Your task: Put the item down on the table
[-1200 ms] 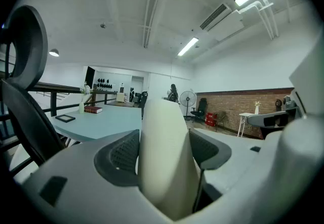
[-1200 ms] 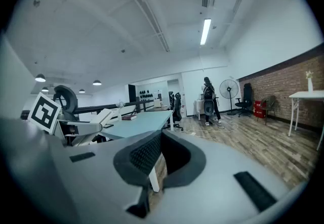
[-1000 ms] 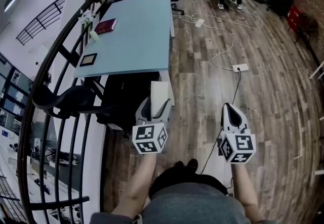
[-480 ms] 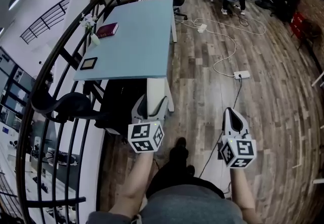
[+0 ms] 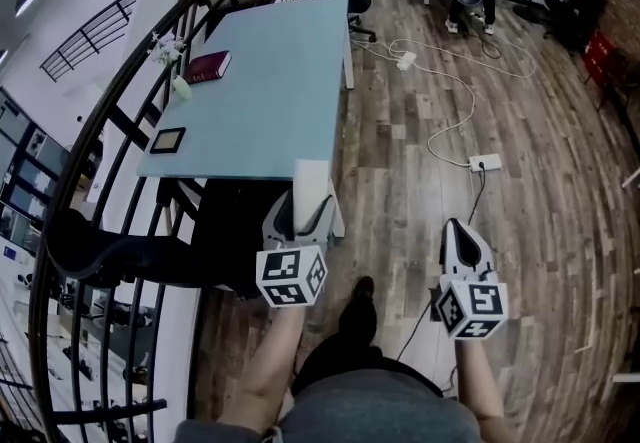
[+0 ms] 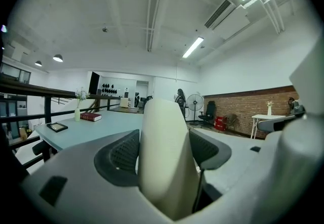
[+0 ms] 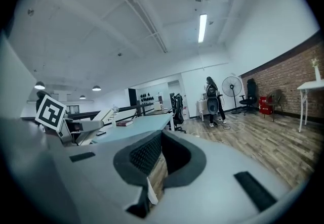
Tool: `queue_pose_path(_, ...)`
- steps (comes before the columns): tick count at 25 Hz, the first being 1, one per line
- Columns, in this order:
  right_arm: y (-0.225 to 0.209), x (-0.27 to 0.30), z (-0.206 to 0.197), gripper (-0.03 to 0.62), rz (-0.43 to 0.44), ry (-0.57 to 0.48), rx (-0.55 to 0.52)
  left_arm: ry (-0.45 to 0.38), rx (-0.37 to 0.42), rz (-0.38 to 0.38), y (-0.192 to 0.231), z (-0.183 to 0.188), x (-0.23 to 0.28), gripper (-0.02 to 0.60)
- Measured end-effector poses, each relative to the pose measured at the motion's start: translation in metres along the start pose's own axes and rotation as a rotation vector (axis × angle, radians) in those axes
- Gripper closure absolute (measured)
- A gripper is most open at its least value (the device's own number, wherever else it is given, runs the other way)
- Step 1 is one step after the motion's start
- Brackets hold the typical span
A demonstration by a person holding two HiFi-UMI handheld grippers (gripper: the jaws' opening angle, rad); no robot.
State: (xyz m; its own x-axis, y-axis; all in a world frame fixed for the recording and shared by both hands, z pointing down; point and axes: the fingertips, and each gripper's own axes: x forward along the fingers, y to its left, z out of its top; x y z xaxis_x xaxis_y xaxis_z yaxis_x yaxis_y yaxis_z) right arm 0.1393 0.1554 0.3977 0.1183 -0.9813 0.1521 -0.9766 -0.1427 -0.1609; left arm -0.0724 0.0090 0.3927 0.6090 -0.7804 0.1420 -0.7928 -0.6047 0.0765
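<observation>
Gripping a pale cream, flat, round-topped block (image 6: 164, 157) between its dark ribbed pads, the left gripper (image 5: 303, 208) holds the item in the air, not on the table. The block's long axis runs along the jaws and points forward, away from the person. In the left gripper view it rises well past the pads with a slight lean to the right. From the head view its far end overlaps the near short edge of the long light-blue table (image 5: 270, 81), just beside the near right corner.

On the table's far left side lie a dark red book (image 5: 209, 66) and a small dark-framed panel (image 5: 167, 139). A white vase with pale flowers (image 5: 178, 83) stands between them at the edge. A curved black railing (image 5: 105, 146) runs along the table's left side, and a black office chair (image 5: 100, 251) sits by the near left corner. A white cable with a power strip (image 5: 485, 163) trails across the wood-plank floor (image 5: 400, 161) to the right.

The right gripper (image 5: 457, 233) has its jaws brought together on nothing, only a thin slit showing between the pads. Both forearms reach forward from the body, with the grippers side by side, well apart and pointing the same way. The right gripper hangs over bare floor.
</observation>
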Motion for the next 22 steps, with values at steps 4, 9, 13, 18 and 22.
queue_pose_path(4, -0.009, 0.054, 0.011, 0.591, 0.002, 0.008, -0.013, -0.002, -0.01, 0.007, 0.02, 0.007, 0.049, 0.272)
queue_pose_path(9, -0.019, 0.121, 0.03, 0.591, 0.005, 0.014, -0.018, -0.005, -0.024, 0.012, 0.046, 0.02, 0.109, 0.272)
queue_pose_path(13, -0.018, 0.171, 0.04, 0.591, 0.016, 0.018, -0.025, -0.005, -0.029, 0.022, 0.069, 0.028, 0.148, 0.272)
queue_pose_path(18, -0.017, 0.216, 0.043, 0.591, 0.026, 0.028, -0.032, 0.002, -0.037, 0.026, 0.09, 0.028, 0.185, 0.272)
queue_pose_path(22, -0.016, 0.238, 0.049, 0.591, 0.033, 0.028, -0.034, 0.004, -0.041, 0.036, 0.103, 0.031, 0.202, 0.272)
